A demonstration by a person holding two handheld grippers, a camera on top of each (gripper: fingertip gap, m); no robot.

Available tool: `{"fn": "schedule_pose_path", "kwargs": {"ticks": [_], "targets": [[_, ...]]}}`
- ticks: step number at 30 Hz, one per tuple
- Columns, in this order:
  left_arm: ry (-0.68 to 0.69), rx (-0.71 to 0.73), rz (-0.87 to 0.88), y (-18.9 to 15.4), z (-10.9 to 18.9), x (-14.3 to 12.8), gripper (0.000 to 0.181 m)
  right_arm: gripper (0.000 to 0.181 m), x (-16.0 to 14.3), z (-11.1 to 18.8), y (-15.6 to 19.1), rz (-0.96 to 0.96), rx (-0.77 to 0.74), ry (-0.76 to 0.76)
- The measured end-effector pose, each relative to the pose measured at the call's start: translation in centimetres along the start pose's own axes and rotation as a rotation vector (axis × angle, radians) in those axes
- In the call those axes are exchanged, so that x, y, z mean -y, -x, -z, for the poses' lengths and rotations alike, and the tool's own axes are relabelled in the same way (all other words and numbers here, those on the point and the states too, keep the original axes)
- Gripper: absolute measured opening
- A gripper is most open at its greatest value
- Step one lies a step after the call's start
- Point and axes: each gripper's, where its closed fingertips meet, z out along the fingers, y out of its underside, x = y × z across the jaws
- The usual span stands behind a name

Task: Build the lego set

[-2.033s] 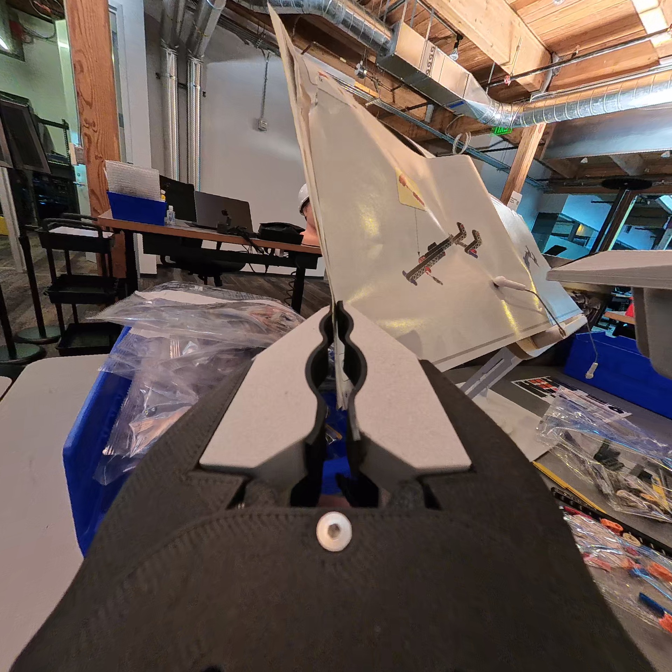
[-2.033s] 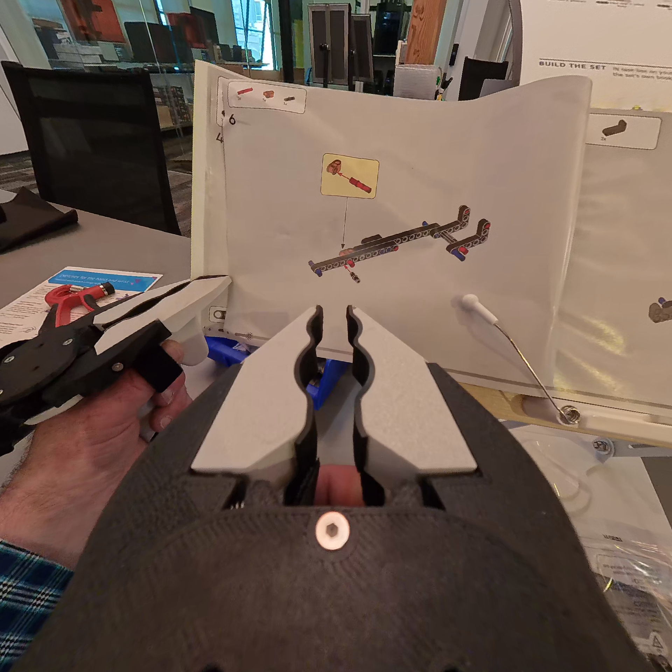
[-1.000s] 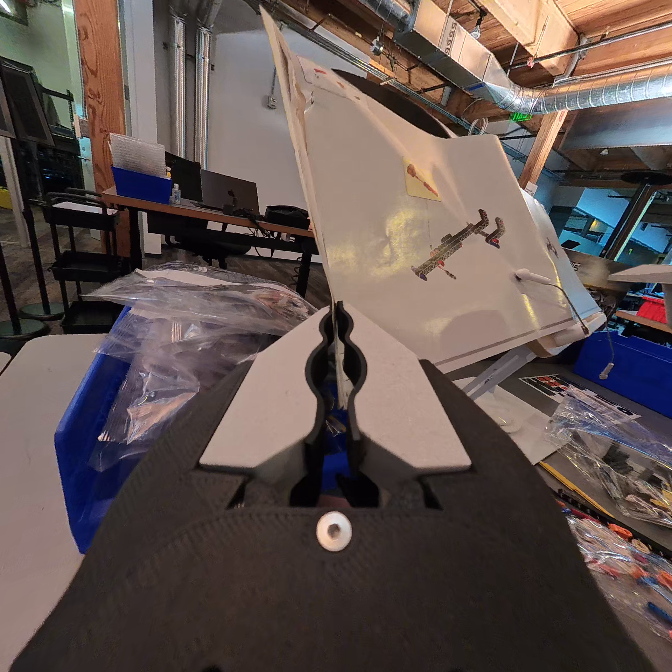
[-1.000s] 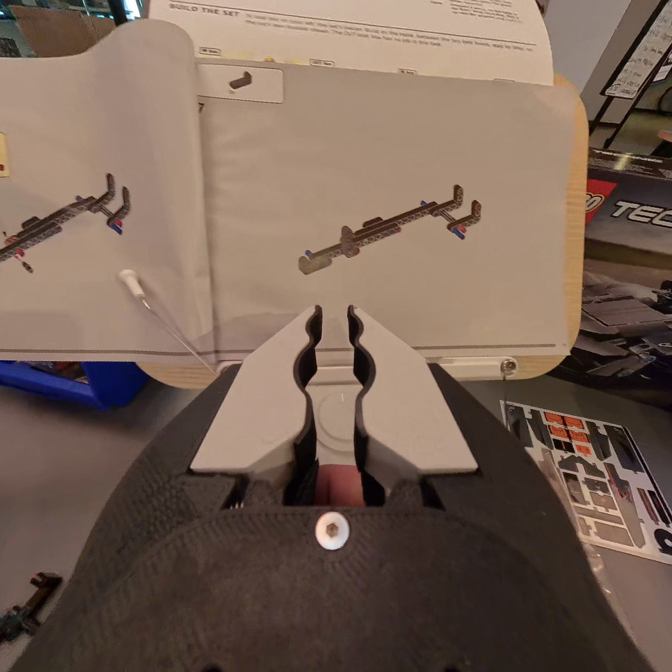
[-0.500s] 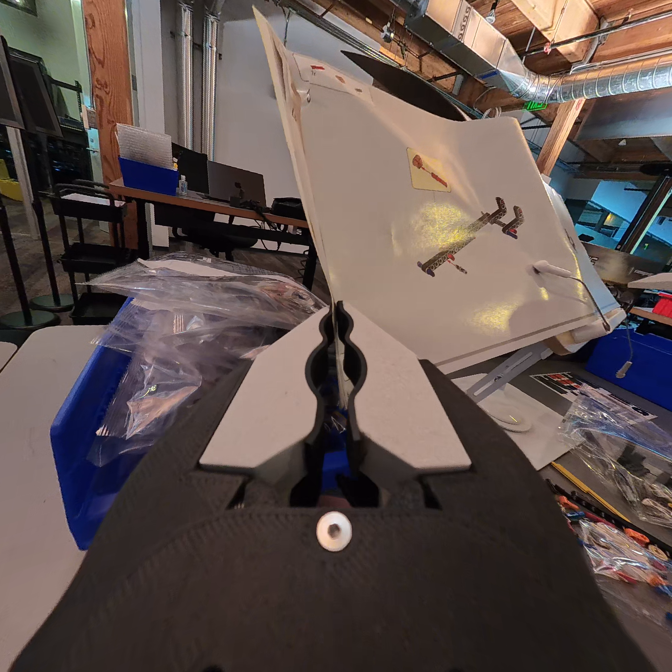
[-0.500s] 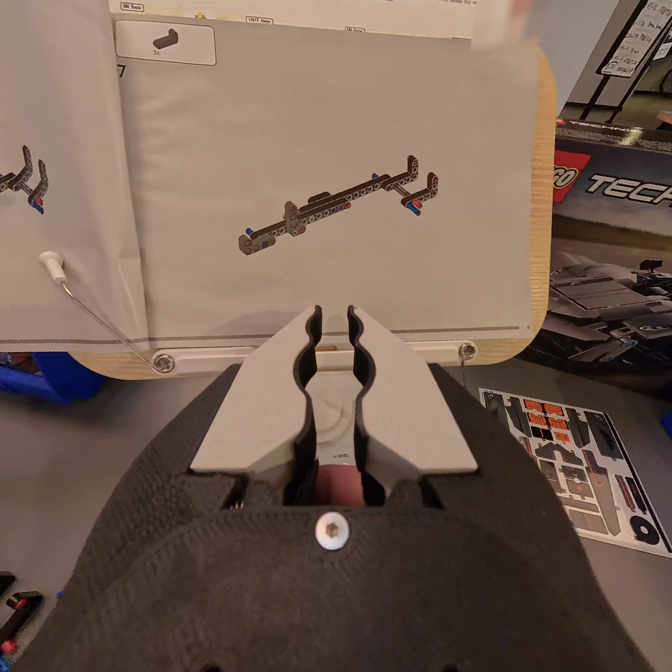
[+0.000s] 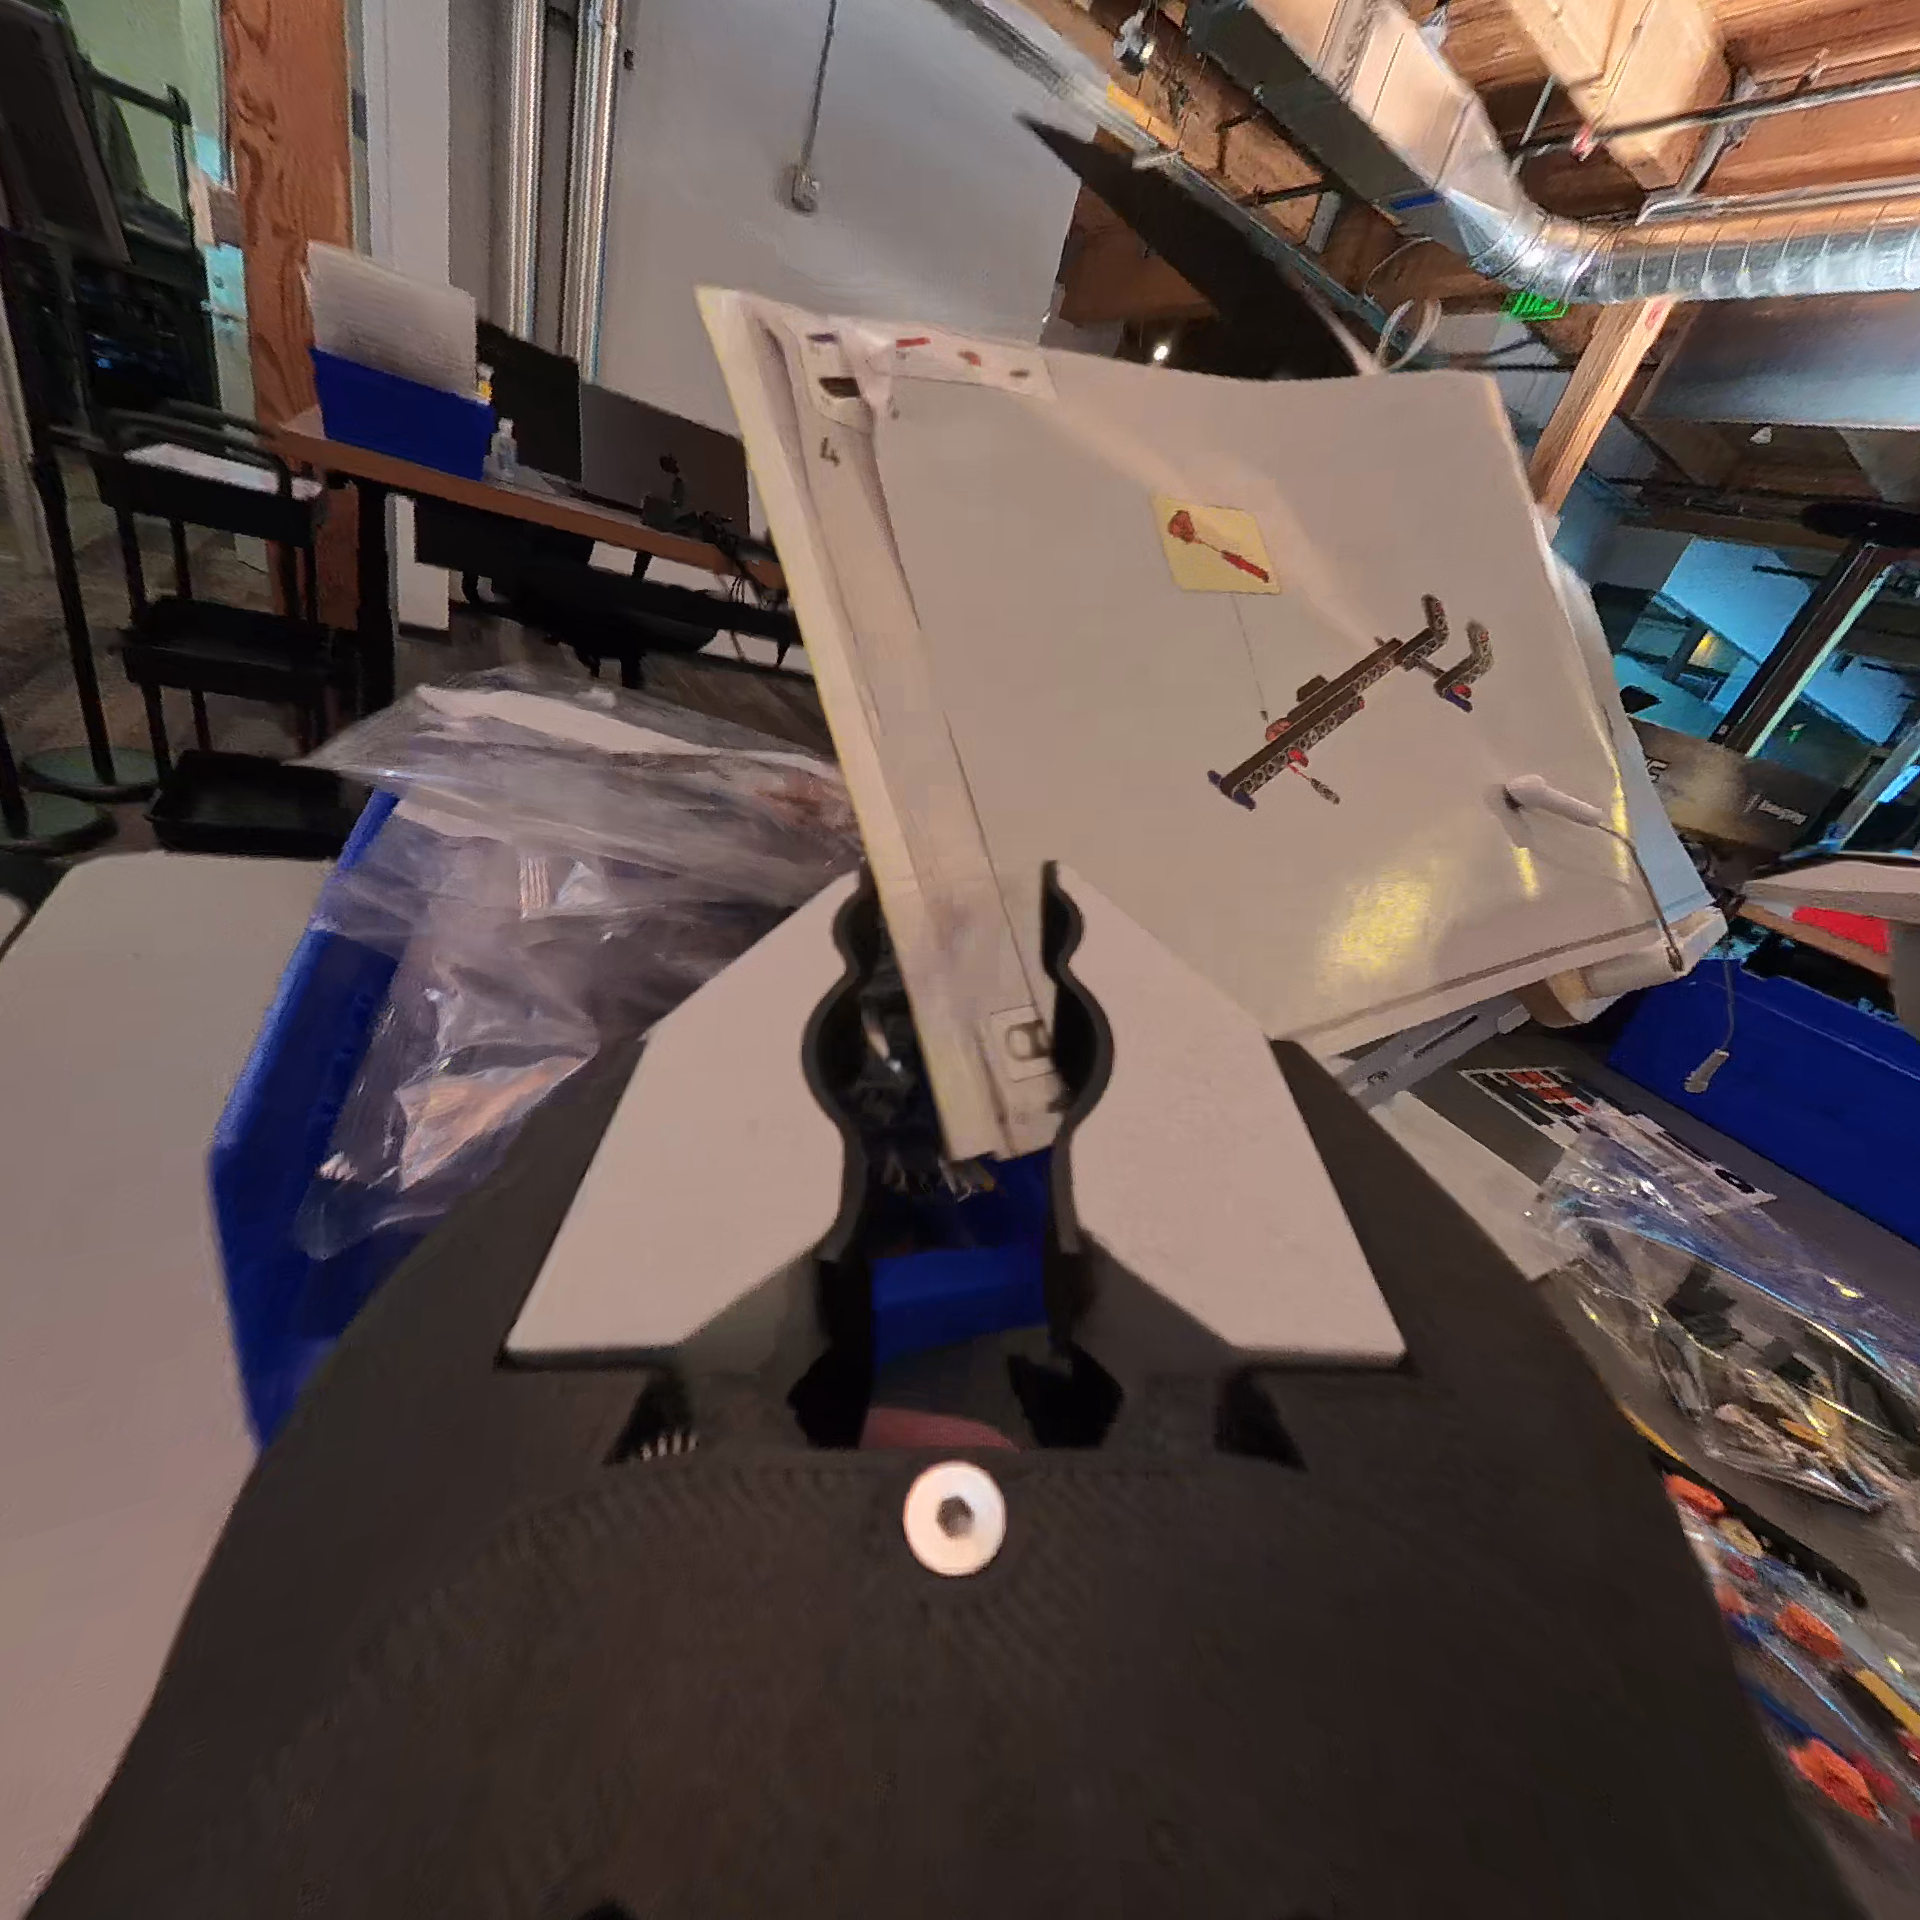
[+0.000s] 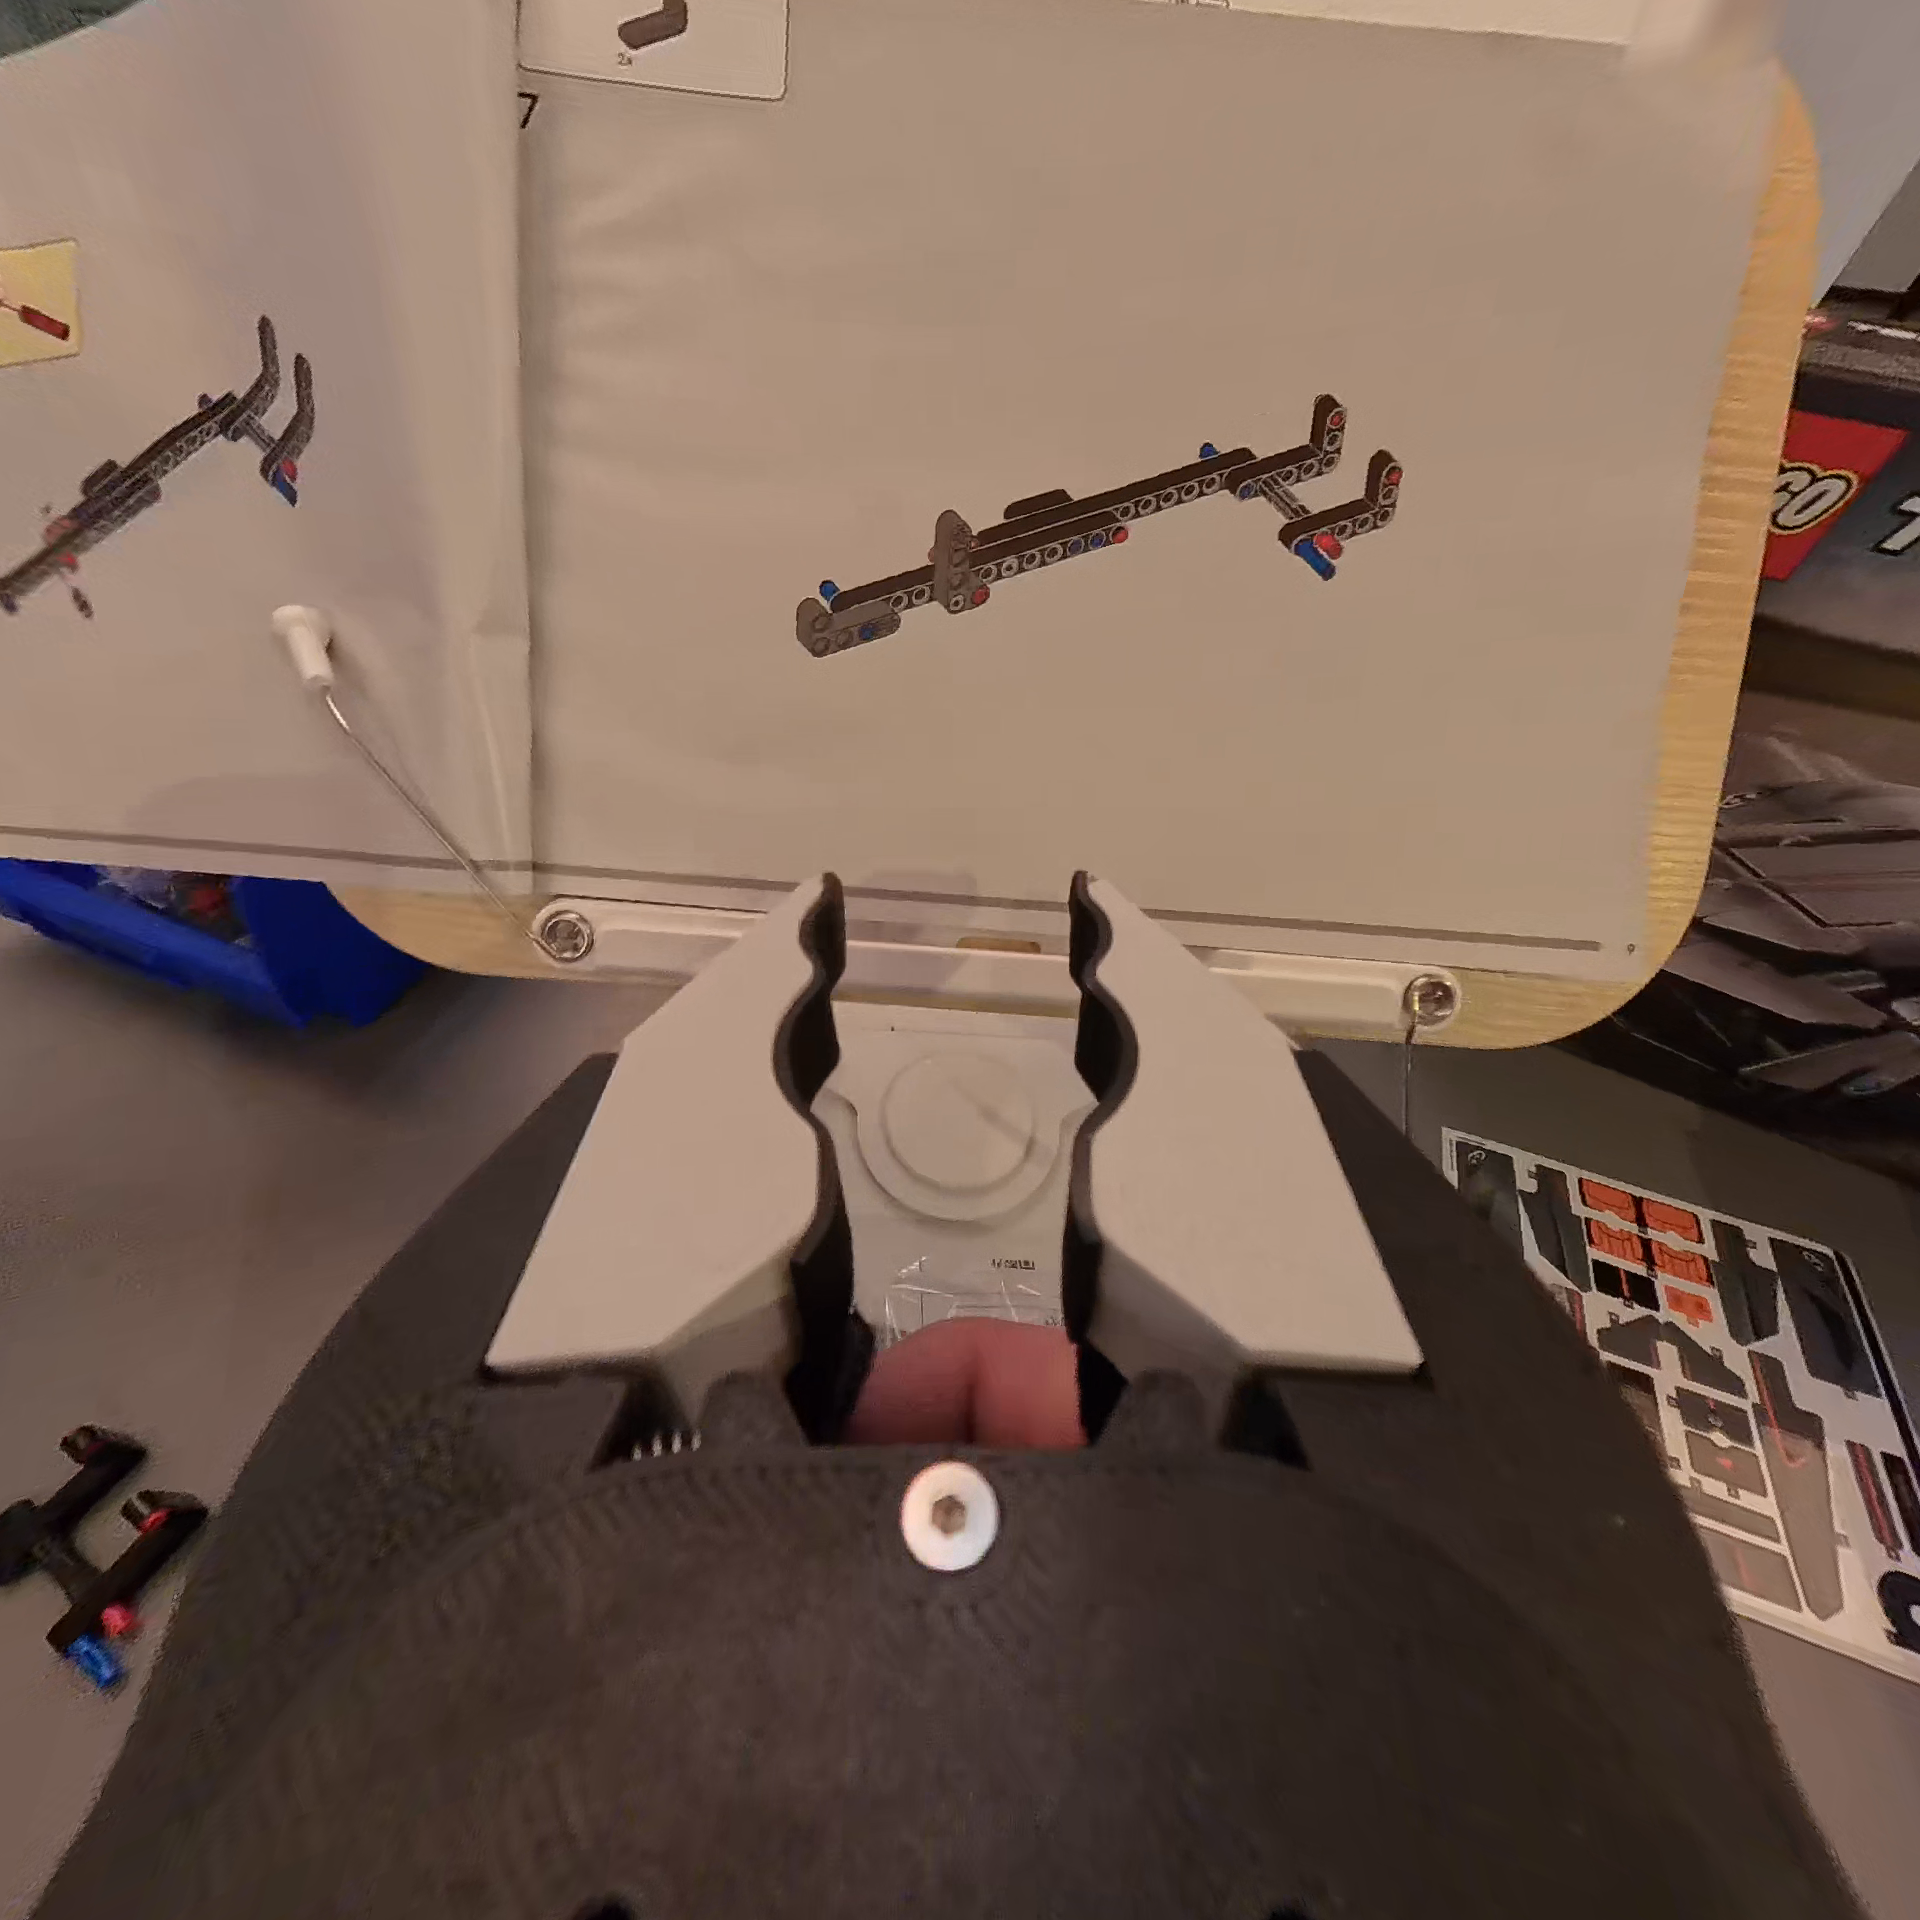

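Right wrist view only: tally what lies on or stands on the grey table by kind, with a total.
Book stand: 1
Instruction booklet: 1
Sticker sheet: 1
Lego box: 1
Blue bin: 1
Black lego assembly: 1
Total: 6

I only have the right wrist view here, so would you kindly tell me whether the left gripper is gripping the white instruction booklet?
Observer: No. The left gripper has its jaws apart, with the left edge of the white instruction booklet standing between them.
Operator: Thank you. What is to the left of the booklet?
Observer: A blue plastic bin, heaped with clear plastic bags.
Operator: And is there anything on the left gripper's right-hand side?
Observer: Yes, more clear bags of small parts lie there, below the booklet.
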Motion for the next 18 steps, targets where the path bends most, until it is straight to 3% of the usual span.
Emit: {"fn": "schedule_pose_path", "kwargs": {"ticks": [3,6,12,18], "targets": [[0.050,0.061,-0.013,1.1,1.6,0.2,0.055,0.043,0.1,0.5,0.4,0.010,0.015,-0.009],[0.063,0.089,0.001,1.2,3.7,0.9,0.067,0.044,0.4,1.1,1.0,0.018,0.036,-0.022],[0.278,0.145,-0.122,-0.3,6.8,-0.3,0.068,0.039,0.0,3.0,4.2,0.081,0.152,-0.036],[0.432,0.086,-0.223,-5.3,9.1,-3.1,0.068,0.037,-1.7,4.6,8.8,0.138,0.314,-0.032]]}}
